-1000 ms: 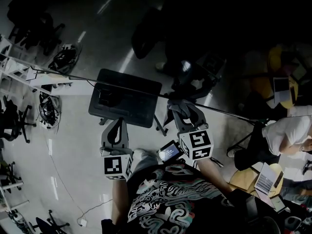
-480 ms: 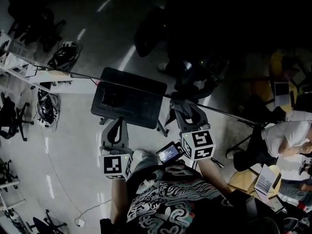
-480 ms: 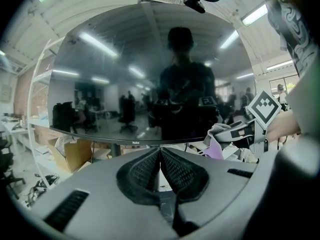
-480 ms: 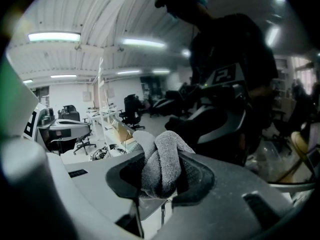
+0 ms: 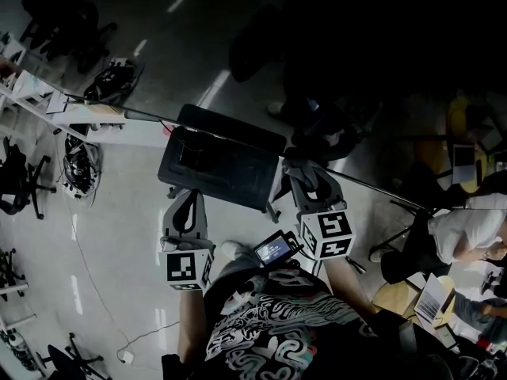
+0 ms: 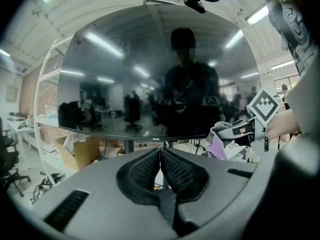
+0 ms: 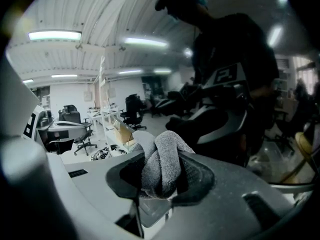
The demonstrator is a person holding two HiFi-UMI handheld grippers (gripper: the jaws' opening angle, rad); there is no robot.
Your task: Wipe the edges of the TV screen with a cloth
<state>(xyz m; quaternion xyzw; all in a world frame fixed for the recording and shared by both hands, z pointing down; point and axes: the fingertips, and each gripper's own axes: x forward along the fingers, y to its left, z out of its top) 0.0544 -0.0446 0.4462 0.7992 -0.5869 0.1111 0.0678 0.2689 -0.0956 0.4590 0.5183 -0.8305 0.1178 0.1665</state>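
The TV screen (image 6: 150, 69) fills the left gripper view, dark and glossy, reflecting the person. From the head view only its thin top edge (image 5: 372, 187) shows, above its dark stand base (image 5: 222, 165). My right gripper (image 5: 307, 176) is shut on a folded grey cloth (image 7: 161, 159), held close against the screen (image 7: 240, 79) near its lower right side; the cloth (image 6: 220, 134) also shows at the right of the left gripper view. My left gripper (image 5: 188, 200) hangs in front of the screen's lower edge, its jaws (image 6: 160, 153) shut with nothing between them.
White shelving (image 5: 55, 109) stands at the left behind the TV, with office chairs (image 5: 20, 180) and cable piles (image 5: 79, 165) on the pale floor. A seated person in white (image 5: 463, 228) and a laptop (image 5: 432, 299) are at the right. A cardboard box (image 6: 80, 151) sits below the screen.
The head view has shifted, so the TV and its stand sit a little further right and lower. Both grippers keep nearly the same places; the right one edged slightly right with the cloth.
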